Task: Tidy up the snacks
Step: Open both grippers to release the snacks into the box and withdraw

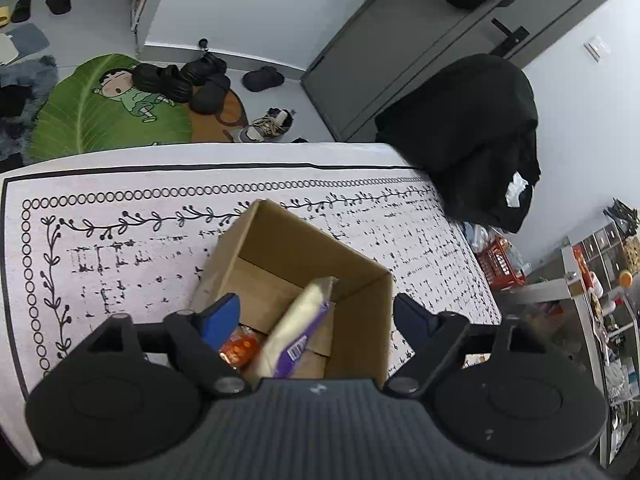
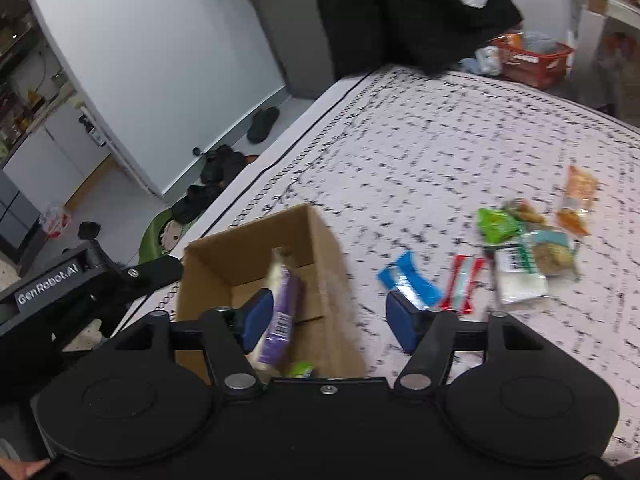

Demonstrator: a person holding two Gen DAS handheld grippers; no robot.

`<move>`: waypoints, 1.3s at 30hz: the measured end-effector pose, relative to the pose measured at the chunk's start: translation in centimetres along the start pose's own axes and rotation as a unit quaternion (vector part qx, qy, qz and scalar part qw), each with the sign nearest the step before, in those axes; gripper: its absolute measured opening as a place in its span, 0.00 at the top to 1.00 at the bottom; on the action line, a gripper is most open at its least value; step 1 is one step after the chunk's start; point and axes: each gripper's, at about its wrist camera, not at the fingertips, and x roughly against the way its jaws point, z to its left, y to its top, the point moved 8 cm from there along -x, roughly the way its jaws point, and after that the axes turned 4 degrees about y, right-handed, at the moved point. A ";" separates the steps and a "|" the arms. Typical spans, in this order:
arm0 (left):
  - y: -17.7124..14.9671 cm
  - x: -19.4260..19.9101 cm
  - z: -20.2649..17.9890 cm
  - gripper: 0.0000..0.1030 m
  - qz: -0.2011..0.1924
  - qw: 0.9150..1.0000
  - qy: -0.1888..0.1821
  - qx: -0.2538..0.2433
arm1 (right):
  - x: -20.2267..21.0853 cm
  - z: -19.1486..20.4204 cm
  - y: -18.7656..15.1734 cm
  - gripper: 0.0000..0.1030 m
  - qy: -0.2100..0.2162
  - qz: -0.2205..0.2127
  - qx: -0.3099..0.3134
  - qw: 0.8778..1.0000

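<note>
An open cardboard box (image 1: 304, 252) (image 2: 260, 240) stands on the patterned white cloth. Inside it a cream and purple snack packet (image 1: 296, 324) (image 2: 280, 308) leans against the wall, beside an orange packet (image 1: 240, 348) and a green one (image 2: 302, 369). My left gripper (image 1: 316, 318) hovers open over the box, nothing between its blue pads. My right gripper (image 2: 330, 316) is open above the box's near right wall, empty. Loose snacks lie on the cloth to the right: a blue packet (image 2: 408, 280), a red and white one (image 2: 462, 284), a green one (image 2: 498, 226), an orange one (image 2: 578, 200) and a clear pack (image 2: 532, 268).
The left gripper's black body (image 2: 60, 288) shows at the left of the right wrist view. A black garment (image 1: 472, 136) hangs past the table's far right corner. A red basket (image 2: 532, 58) sits beyond the table. Shoes (image 1: 180, 80) and a green mat (image 1: 100, 116) lie on the floor.
</note>
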 end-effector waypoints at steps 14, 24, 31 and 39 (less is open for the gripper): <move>-2.3 0.8 -3.9 0.06 -0.012 0.997 0.000 -0.079 | 4.0 -6.6 -0.9 0.27 -0.028 -0.024 -0.038 0.999; -5.4 0.8 -7.6 0.00 -0.004 0.990 -0.004 -0.142 | 5.8 -11.5 -1.9 0.21 -0.038 -0.035 -0.074 0.996; -7.5 0.5 -10.3 0.00 0.008 0.984 -0.014 -0.178 | 6.9 -15.1 -2.2 0.10 -0.041 -0.053 -0.105 0.992; -10.7 -0.5 -13.4 0.00 0.035 0.980 -0.023 -0.196 | 7.5 -18.7 -2.5 0.07 -0.035 -0.070 -0.138 0.987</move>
